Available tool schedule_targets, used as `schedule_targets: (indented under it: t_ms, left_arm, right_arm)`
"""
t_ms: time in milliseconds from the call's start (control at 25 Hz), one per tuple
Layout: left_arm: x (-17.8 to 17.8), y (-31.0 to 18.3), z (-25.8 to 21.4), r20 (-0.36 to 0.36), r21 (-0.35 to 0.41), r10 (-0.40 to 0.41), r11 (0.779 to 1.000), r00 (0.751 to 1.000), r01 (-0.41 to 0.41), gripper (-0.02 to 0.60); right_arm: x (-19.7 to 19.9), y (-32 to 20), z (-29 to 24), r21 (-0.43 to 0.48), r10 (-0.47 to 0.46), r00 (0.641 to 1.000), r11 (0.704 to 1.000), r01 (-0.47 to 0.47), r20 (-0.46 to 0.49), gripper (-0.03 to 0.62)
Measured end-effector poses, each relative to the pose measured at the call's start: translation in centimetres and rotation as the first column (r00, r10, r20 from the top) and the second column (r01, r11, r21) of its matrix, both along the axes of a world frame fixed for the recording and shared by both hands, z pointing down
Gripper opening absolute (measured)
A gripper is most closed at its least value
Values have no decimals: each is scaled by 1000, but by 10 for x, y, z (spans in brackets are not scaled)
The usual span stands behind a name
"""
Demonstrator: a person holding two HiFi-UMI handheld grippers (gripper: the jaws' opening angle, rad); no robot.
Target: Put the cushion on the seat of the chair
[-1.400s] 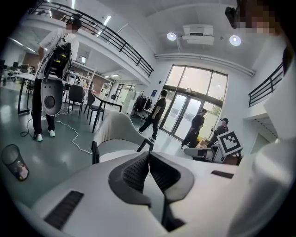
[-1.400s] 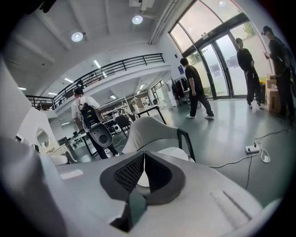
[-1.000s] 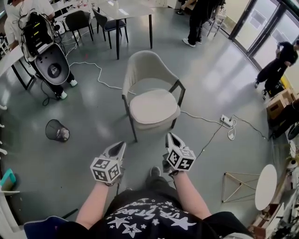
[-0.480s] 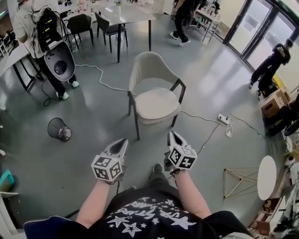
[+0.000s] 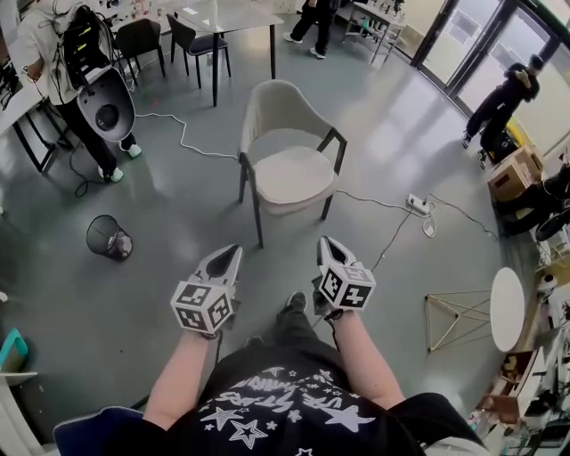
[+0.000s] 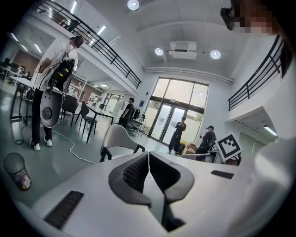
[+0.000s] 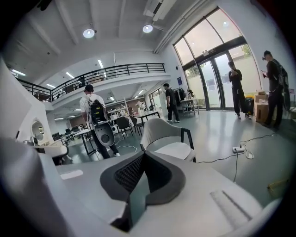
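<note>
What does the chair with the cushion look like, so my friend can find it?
Look at the big grey floor in the middle of the room. One chair stands there alone, away from the long table. It is pale with a rounded back and a cream cushion on its seat, while the chairs at the table are dark.

Ahead of the left gripper point(image 5: 233, 253) and right gripper point(image 5: 327, 243), one pale chair point(image 5: 272, 111) with one cushion point(image 5: 293, 175) is counted, and two dark chairs point(image 5: 142, 38) beyond. One wastebasket point(image 5: 109, 239) is noted left of the left gripper, one power strip point(image 5: 417, 203) right of the right gripper.
</note>
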State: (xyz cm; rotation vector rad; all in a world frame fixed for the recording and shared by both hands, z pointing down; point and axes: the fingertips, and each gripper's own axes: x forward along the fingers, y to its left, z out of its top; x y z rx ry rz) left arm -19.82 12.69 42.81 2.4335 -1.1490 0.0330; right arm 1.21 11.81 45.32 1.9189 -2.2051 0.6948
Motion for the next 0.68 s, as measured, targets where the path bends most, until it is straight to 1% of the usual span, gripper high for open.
schedule_targets:
  t_ms: [240, 440, 680]
  left_arm:
    - [4, 6, -10, 8, 16, 16, 1000, 1000, -16, 14]
    - [4, 9, -10, -10, 12, 12, 1000, 1000, -12, 14]
    - [17, 10, -5, 8, 14, 51, 999, 999, -51, 13]
  right_arm:
    - [-1, 7, -8, -4, -6, 1000, 1000, 6, -22, 3]
    - [0, 16, -6, -15, -7, 999, 1000, 7, -39, 3]
    - [7, 26, 7, -45, -16, 998, 999, 13, -61, 3]
